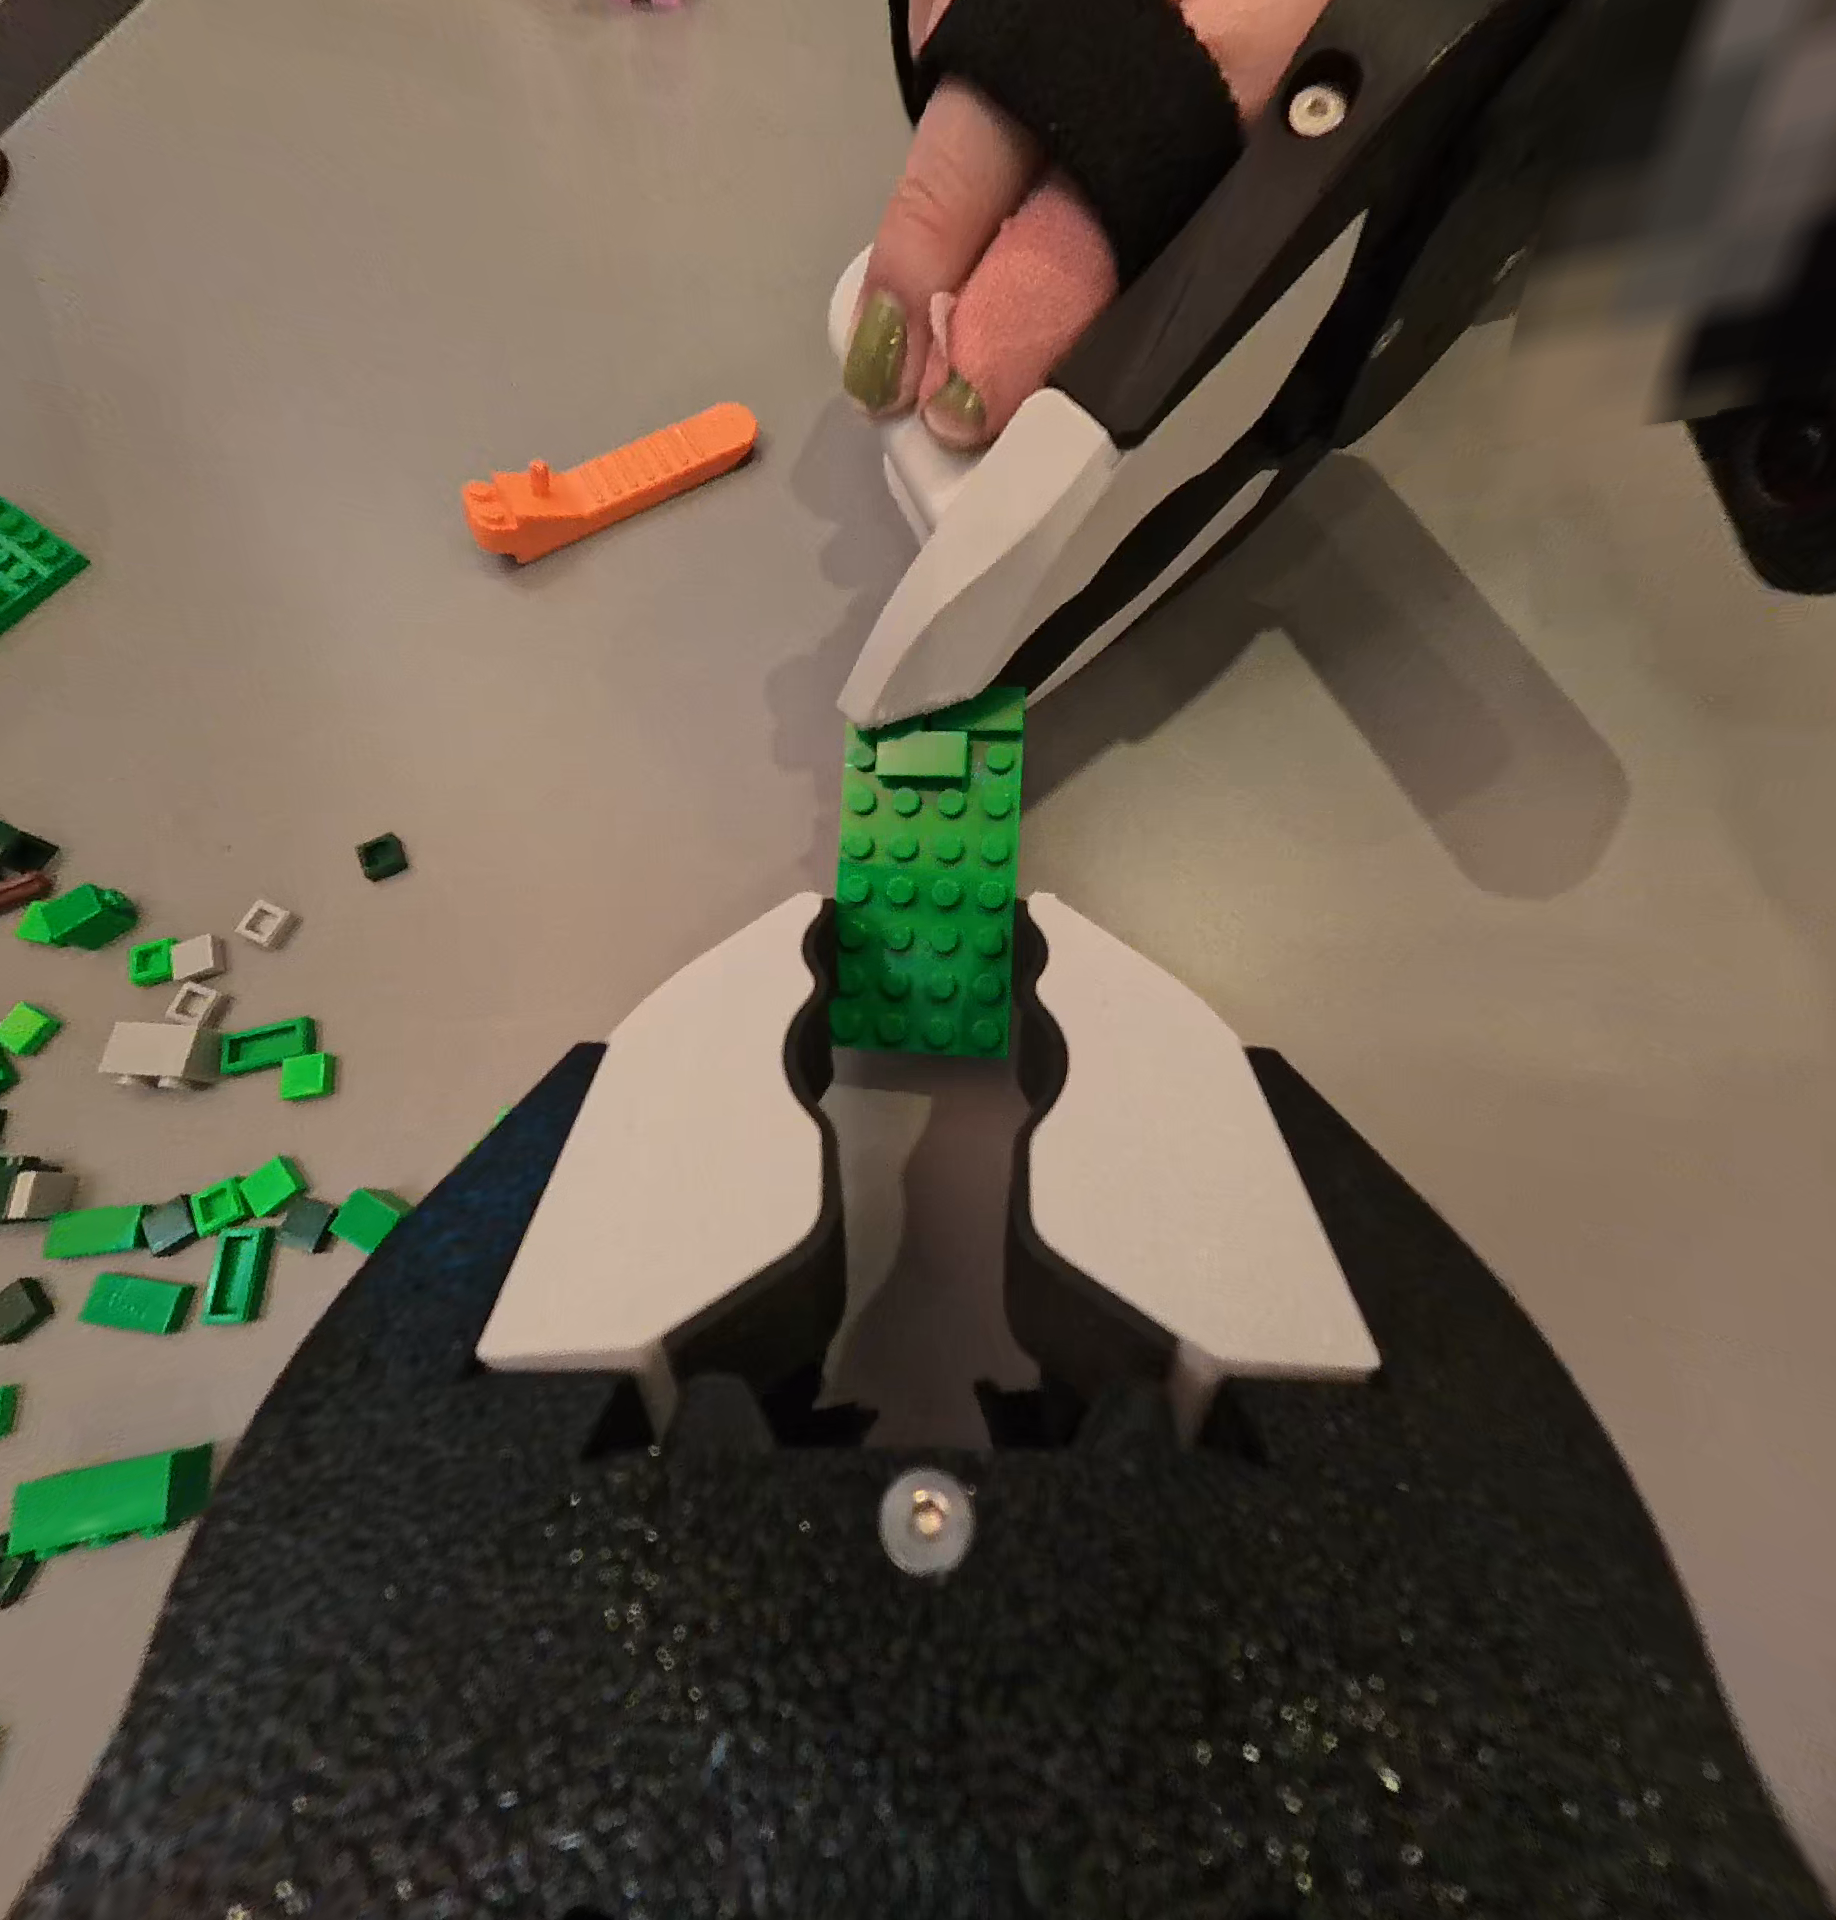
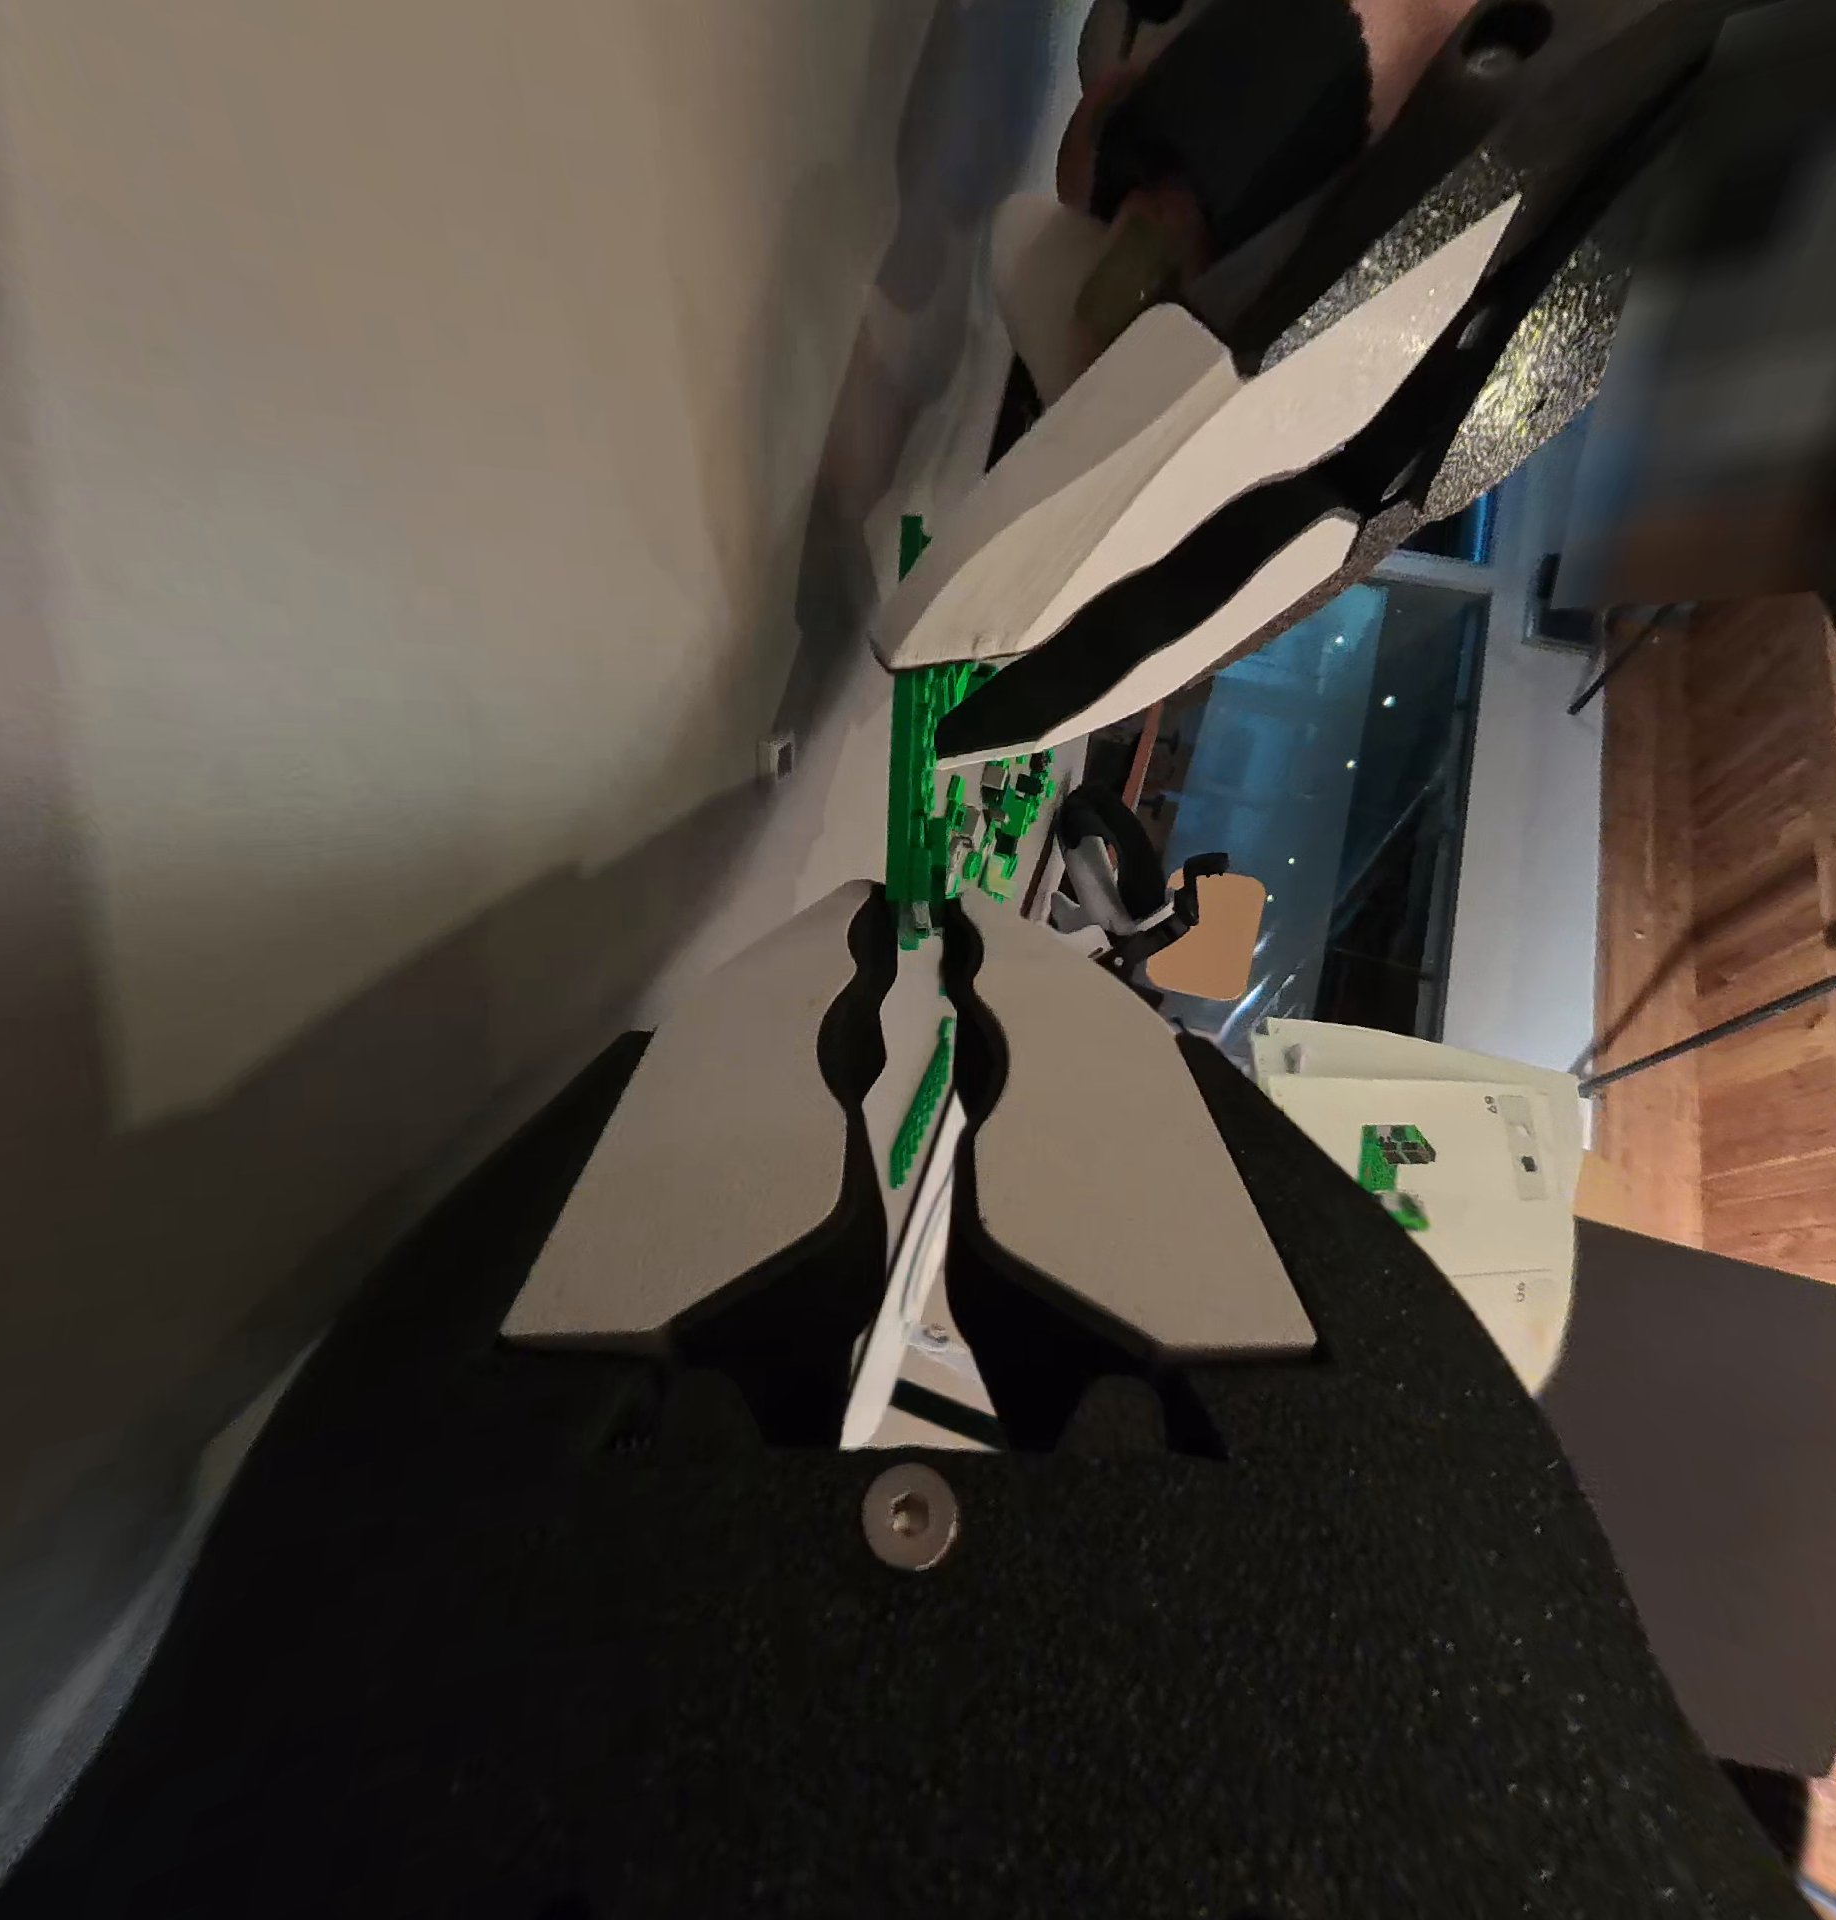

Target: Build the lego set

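Left wrist view shows the green plate [image 1: 924,914], a long studded lego base, clamped by its near end between the left gripper [image 1: 924,977] fingers, which are closed on its two long edges so it juts out level above the counter [image 1: 1413,831]. At the plate's far end sits a small green tile [image 1: 919,755], and the right gripper [image 1: 929,707] comes down there from the upper right, its white fingers closed on that far end; whether they pinch the tile alone or tile and plate together I cannot tell. A hand [image 1: 955,270] in a black strap works that tool. The right wrist view sees the same plate [image 2: 909,790] edge-on, its near end between that view's own fingers [image 2: 919,930], with the other gripper [image 2: 955,696] across the far end. The plate looks light, stiff and thin, smooth on its edges, so it would likely slip or twist if squeezed off-centre; holding it by the long edges near the end, as now, leaves the studs free, and pressing pieces on probably needs support beneath to stop it levering out. To the left lie loose bricks [image 1: 145,1195] in green and grey, a second green plate [image 1: 5,571] farther off, and an orange brick separator [image 1: 607,480] beyond.
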Demonstrator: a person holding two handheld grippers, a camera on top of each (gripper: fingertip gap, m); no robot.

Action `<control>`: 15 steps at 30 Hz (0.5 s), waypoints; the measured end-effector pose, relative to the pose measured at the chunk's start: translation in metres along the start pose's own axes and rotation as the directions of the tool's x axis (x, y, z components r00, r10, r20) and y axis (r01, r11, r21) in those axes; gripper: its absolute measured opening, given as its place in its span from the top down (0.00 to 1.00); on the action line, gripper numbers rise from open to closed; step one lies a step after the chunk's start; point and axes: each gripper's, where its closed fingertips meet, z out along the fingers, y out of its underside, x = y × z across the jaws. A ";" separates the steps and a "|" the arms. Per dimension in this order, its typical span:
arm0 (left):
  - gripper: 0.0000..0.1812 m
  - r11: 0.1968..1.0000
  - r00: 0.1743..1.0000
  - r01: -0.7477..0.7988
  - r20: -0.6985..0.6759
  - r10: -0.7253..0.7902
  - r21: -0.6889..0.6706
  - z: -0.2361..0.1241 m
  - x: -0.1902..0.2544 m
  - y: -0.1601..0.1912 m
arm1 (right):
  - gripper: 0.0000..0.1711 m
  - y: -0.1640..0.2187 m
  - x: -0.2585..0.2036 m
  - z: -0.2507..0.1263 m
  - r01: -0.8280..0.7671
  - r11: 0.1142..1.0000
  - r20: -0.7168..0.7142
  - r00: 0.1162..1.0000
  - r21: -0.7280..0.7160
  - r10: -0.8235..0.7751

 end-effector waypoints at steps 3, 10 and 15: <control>0.83 1.000 0.999 -0.021 0.036 0.020 0.016 0.002 -0.003 -0.002 | 0.95 0.004 0.003 0.001 -0.089 0.996 0.002 0.996 -0.003 0.089; 0.65 0.916 0.859 -0.402 0.345 0.379 -0.008 -0.005 -0.018 -0.023 | 0.95 0.012 0.001 0.003 -0.254 0.967 0.047 0.966 0.003 0.253; 0.74 0.749 0.638 -0.651 0.447 0.627 -0.122 0.002 -0.011 -0.031 | 0.95 0.008 0.005 0.002 -0.345 0.938 0.083 0.936 0.024 0.342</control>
